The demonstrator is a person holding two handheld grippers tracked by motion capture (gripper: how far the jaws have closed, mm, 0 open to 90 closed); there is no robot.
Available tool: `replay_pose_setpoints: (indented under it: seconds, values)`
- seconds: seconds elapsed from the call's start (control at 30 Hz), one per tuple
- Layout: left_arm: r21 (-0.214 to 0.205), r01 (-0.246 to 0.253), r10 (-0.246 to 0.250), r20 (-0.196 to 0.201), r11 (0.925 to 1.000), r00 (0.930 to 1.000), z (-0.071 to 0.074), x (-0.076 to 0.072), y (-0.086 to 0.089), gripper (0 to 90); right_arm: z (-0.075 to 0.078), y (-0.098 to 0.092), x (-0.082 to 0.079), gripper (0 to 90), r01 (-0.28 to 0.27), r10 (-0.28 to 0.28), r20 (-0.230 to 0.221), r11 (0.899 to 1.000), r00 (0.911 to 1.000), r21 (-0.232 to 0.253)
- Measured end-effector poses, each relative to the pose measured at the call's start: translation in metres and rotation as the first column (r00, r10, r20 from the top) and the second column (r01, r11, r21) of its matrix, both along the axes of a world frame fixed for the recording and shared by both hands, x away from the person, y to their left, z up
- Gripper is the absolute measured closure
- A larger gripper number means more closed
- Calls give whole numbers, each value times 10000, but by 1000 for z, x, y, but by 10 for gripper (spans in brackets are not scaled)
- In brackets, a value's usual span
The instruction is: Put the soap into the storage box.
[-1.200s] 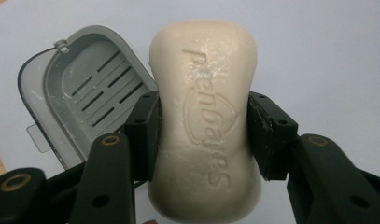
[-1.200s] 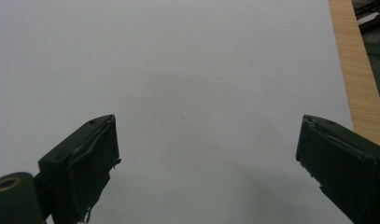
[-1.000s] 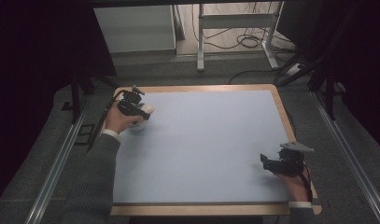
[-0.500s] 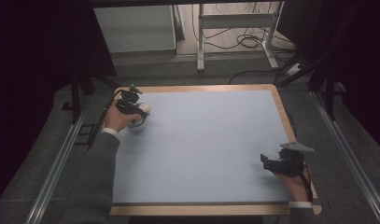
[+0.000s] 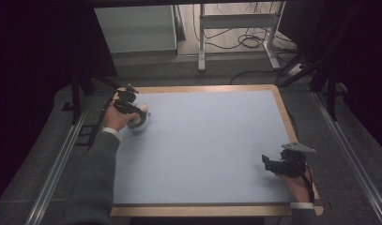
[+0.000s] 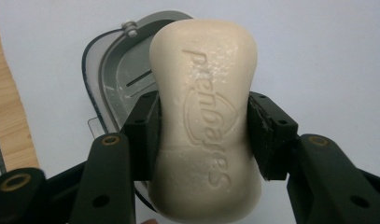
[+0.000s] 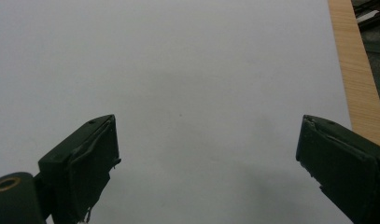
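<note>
A cream bar of soap [image 6: 206, 121] with embossed lettering sits clamped between the black jaws of my left gripper [image 6: 202, 135], pads pressing its waist. Right under it lies a grey oval soap dish [image 6: 117, 79] on the pale blue mat. From above, the left gripper [image 5: 132, 111] is at the table's far left corner, with the soap [image 5: 141, 112] over the white dish [image 5: 141, 123]. My right gripper [image 5: 269, 164] rests near the front right of the table, and in its own view the right gripper [image 7: 206, 154] stands wide open over bare mat.
The pale blue mat [image 5: 207, 145] covers a wooden table whose edge [image 5: 292, 126] shows along the right and front. Metal rails run along both sides. Beyond the far edge stand a white cabinet [image 5: 137, 28] and a desk frame with cables.
The left hand with the soap has shifted slightly and sunk a little toward the dish. The right gripper has stayed where it was.
</note>
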State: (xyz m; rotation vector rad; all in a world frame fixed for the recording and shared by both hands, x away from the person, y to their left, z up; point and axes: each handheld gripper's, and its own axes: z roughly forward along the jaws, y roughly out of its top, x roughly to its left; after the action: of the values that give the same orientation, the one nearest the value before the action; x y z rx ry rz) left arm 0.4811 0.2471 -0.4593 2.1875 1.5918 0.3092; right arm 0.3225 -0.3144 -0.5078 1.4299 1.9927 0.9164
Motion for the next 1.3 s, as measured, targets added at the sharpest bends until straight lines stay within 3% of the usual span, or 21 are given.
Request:
replay_pose_setpoints:
  seconds: [0.53, 0.73, 1.03, 1.17, 1.2, 1.23, 1.3]
  values:
    - [33, -208, 208, -151, 9998, 9997, -12, 3, -1, 488, 0, 0, 0, 57, 8, -8, -12, 10000, 10000, -7]
    - [-558, -121, 135, 247, 9984, 9996, -4, -2, -1, 428, -1, 1, 0, 57, -21, 21, -36, 10000, 10000, -9]
    - [-703, 336, -282, 763, 9970, 9967, 10, -15, -7, 362, 0, 1, 0, 57, -41, 41, -10, 10000, 10000, -31]
    - [-867, 780, -671, 1214, 9932, 9903, 19, -26, -13, 341, -1, 1, 0, 57, -35, 35, -25, 10000, 10000, -23]
    - [-869, 1086, -933, 1644, 9903, 9820, 22, -33, -16, 328, -1, 1, 0, 57, -39, 39, -1, 10000, 10000, -33]
    - [-869, 1086, -933, 1644, 9903, 9820, 22, -33, -16, 325, -1, 1, 0, 57, -39, 39, -1, 10000, 10000, -33]
    - [-935, 1447, -1253, 1878, 9850, 9742, 25, -43, -21, 319, 0, 1, 0, 57, -65, 65, 15, 10000, 10000, -30]
